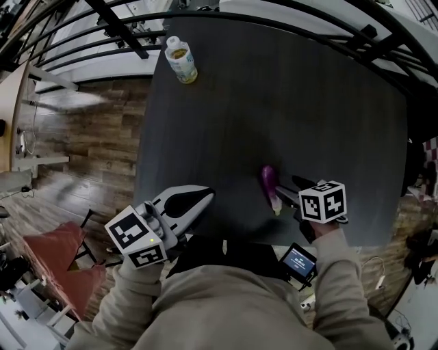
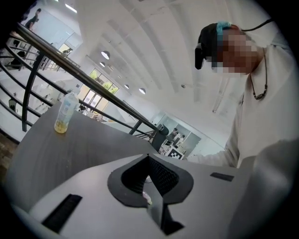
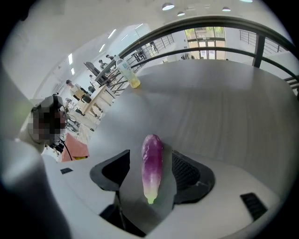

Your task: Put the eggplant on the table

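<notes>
A small purple eggplant (image 1: 268,181) with a pale green stem end lies on the dark grey table (image 1: 308,102), near its front edge. In the right gripper view the eggplant (image 3: 152,163) lies lengthwise between the two black pads, with a gap on each side. My right gripper (image 1: 287,191) (image 3: 150,154) is open above it and touches nothing. My left gripper (image 1: 207,194) hangs at the table's front left edge. In the left gripper view its jaws (image 2: 148,157) meet at the tips with nothing held.
A plastic bottle (image 1: 181,60) (image 2: 65,113) (image 3: 128,74) with yellow liquid stands at the table's far left corner. A black curved railing (image 1: 287,20) runs behind the table. A wooden floor and red cloth (image 1: 55,253) lie to the left. A small screen device (image 1: 298,261) hangs below the front edge.
</notes>
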`<state>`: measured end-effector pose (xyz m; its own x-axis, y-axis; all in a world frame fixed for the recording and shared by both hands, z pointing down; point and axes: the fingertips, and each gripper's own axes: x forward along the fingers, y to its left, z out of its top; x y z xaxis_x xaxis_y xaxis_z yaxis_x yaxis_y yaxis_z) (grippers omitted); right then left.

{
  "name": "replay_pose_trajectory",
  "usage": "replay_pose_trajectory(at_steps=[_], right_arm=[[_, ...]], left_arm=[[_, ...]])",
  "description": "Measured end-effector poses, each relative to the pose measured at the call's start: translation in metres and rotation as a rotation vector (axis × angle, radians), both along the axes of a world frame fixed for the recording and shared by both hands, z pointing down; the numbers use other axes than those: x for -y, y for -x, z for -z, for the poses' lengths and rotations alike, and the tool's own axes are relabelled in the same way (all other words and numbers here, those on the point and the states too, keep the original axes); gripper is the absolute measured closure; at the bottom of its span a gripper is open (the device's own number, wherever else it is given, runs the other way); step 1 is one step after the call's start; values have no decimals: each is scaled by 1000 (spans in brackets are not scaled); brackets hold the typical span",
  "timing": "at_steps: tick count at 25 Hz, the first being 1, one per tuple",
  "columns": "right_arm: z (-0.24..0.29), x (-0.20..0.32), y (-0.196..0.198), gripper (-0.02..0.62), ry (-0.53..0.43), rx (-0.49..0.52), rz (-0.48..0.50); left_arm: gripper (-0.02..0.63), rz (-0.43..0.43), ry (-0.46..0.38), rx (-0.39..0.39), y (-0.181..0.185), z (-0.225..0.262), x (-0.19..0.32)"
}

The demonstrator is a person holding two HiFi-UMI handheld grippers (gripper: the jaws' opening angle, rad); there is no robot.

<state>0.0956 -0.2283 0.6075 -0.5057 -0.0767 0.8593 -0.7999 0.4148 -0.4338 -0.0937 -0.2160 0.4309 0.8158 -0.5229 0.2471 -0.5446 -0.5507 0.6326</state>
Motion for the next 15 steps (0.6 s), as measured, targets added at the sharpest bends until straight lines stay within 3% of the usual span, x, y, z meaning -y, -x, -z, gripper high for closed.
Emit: replay_pose_trajectory(at_steps=[10,12,15], right_arm=[[125,8,3,335,-205,185,-51],[154,3,1,377,-243,233,-41],[202,-11,3,516,-298,338,-39]], left_arm=[[600,-101,-146,37,-29,84,0],[600,-119,-178,32,-38,109,-3],[600,-121,-214,13,-48,142,-12]])
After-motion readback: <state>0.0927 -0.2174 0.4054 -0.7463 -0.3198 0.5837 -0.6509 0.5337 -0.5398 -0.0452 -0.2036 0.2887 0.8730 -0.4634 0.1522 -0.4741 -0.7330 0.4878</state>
